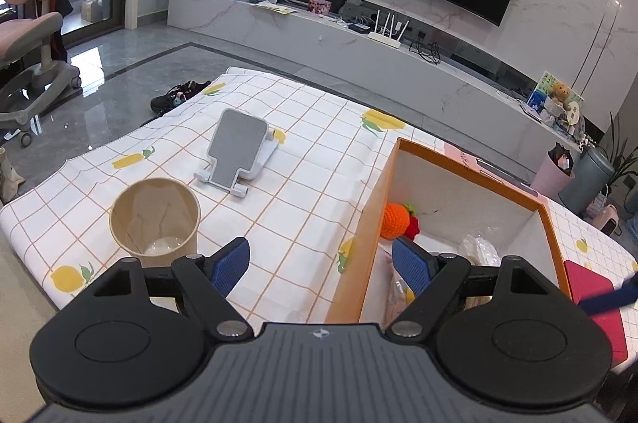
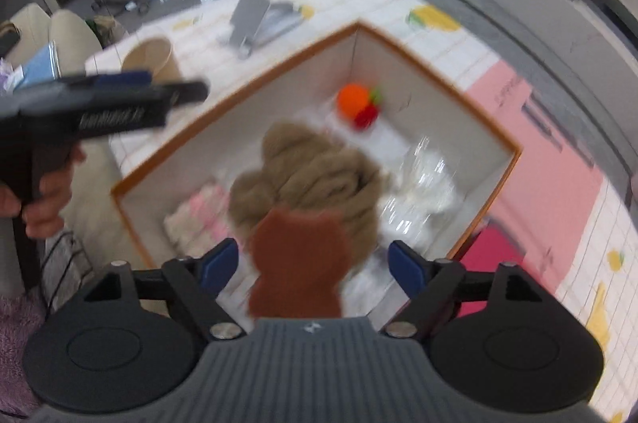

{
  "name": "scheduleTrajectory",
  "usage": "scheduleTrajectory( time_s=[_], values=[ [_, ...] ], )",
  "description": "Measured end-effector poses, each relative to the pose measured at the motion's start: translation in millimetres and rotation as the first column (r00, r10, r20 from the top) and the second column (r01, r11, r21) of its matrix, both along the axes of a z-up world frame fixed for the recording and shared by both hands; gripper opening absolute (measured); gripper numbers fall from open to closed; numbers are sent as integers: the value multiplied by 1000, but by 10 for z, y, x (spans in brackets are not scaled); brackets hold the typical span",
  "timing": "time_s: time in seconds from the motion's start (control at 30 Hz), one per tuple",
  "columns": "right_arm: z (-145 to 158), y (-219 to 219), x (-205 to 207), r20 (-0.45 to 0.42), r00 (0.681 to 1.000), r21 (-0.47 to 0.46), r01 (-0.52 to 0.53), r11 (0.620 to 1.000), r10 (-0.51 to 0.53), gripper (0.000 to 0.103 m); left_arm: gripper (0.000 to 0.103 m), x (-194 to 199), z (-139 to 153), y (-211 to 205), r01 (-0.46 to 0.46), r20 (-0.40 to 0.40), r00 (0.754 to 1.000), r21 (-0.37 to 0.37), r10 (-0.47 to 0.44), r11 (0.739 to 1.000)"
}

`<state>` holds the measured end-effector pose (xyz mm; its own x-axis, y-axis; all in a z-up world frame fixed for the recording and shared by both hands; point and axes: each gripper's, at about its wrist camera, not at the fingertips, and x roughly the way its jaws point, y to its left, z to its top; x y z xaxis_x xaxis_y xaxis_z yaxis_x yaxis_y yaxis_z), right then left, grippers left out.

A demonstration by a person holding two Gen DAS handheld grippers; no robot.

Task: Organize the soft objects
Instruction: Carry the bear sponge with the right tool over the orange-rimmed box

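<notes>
Right tongs spread, brown plush loose between them above box; left tongs spread, empty. Risk: plush snags a pad, lands outside.

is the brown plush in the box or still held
In the box, not held. The brown plush lies inside the walls, and the right gripper has open pads clear of it.

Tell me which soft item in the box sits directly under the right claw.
The brown plush, between the open right claw pads. The orange knit fruit lies at the far corner, the pink-white cloth to its left.
</notes>
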<state>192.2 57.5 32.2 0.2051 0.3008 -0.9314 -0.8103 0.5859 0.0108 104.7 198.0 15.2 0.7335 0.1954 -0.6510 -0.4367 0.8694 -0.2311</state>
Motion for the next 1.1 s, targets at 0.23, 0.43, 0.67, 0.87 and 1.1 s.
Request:
scheduleTrajectory(
  time_s=[0.23, 0.43, 0.67, 0.87, 1.1],
  values=[
    [-432, 145, -122, 0, 1000, -99, 3, 995, -3, 87, 95, -23, 15, 2, 11, 14, 1000, -11, -11, 1000],
    [-677, 220, 28, -6, 999, -128, 33, 991, -34, 81, 95, -33, 23, 21, 9, 20, 1000, -29, -9, 1000],
    [-539, 180, -22, 27, 999, -83, 27, 996, -24, 66, 95, -62, 25, 87, -6, 17, 1000, -57, 7, 998],
    [14, 302, -14, 339, 940, -138, 13, 990, 35, 67, 95, -57, 46, 64, -15, 9, 1000, -2, 15, 1000],
    [-341, 841, 177, 674, 678, -378, -25, 926, 293, 67, 95, -25, -51, 147, -37, -32, 999, -13, 37, 999]
  ],
)
